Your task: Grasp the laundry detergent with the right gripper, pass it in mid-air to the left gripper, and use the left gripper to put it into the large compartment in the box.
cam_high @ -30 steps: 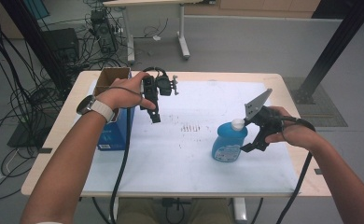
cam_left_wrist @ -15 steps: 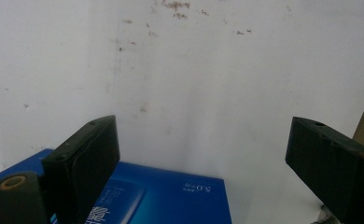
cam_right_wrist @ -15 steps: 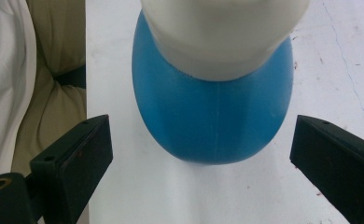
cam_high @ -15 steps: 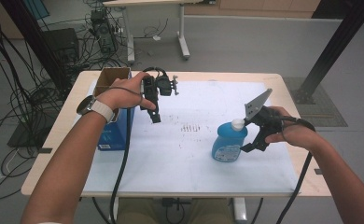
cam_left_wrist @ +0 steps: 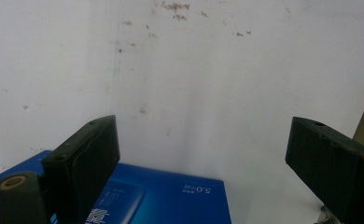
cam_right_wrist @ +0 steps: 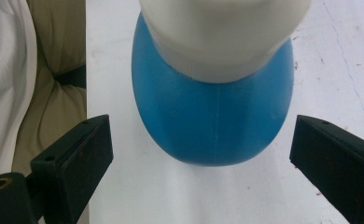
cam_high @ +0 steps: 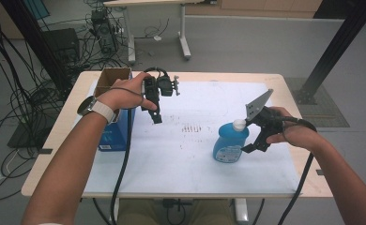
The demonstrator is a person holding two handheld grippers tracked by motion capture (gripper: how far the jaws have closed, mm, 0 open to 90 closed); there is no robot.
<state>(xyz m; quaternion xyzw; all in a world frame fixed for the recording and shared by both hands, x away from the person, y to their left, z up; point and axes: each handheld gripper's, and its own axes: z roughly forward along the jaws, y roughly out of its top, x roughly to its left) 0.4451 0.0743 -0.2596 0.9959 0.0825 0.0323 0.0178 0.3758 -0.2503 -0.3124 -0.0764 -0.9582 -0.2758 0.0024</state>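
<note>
Right gripper [cam_high: 252,140] fingers spread beside the blue bottle [cam_high: 229,144], centre-right of the high view: to be centred on the body before closing; left gripper [cam_high: 156,115] fingers spread, empty.

A blue bottle [cam_high: 229,145] with a white cap stands upright on the white sheet, right of centre.

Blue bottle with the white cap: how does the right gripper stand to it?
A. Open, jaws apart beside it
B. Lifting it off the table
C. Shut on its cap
A: the right gripper has both jaws clear of the blue bottle.
</note>
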